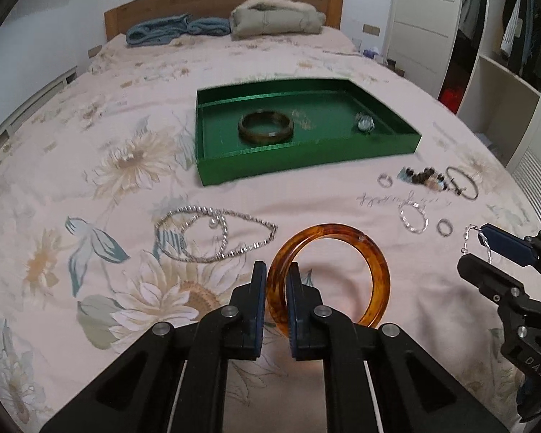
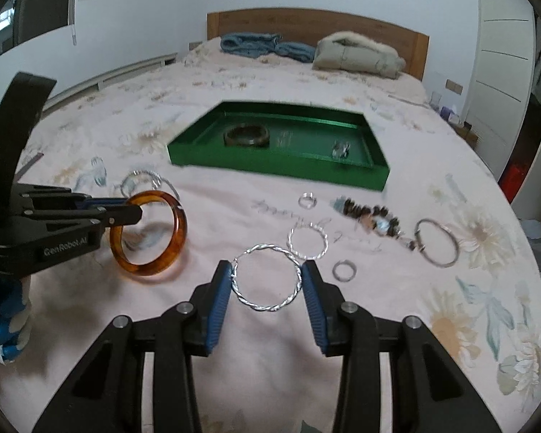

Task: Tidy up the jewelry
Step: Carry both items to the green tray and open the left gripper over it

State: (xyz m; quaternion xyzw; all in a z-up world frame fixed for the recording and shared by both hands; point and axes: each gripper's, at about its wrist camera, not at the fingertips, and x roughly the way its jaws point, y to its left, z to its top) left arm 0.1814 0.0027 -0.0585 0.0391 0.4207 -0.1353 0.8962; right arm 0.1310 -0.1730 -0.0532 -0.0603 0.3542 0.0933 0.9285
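My left gripper [image 1: 276, 278] is shut on the rim of an amber bangle [image 1: 360, 249], lifted a little above the bedspread; it also shows in the right wrist view [image 2: 169, 241]. My right gripper [image 2: 267, 278] is closed on a twisted silver hoop [image 2: 249, 301], its pads touching both sides of the ring. The green tray [image 1: 306, 160] lies ahead on the bed and holds a dark bangle [image 1: 266, 128], a small watch [image 1: 364, 122] and a thin chain. A silver necklace with a pearl [image 1: 212, 232] lies left of the amber bangle.
Loose on the bedspread to the right lie a beaded bracelet [image 2: 369, 216], a silver bangle [image 2: 438, 241], a second twisted hoop [image 2: 308, 241] and two small rings [image 2: 344, 270]. Folded clothes sit by the headboard [image 1: 223, 0]. A wardrobe stands at the right.
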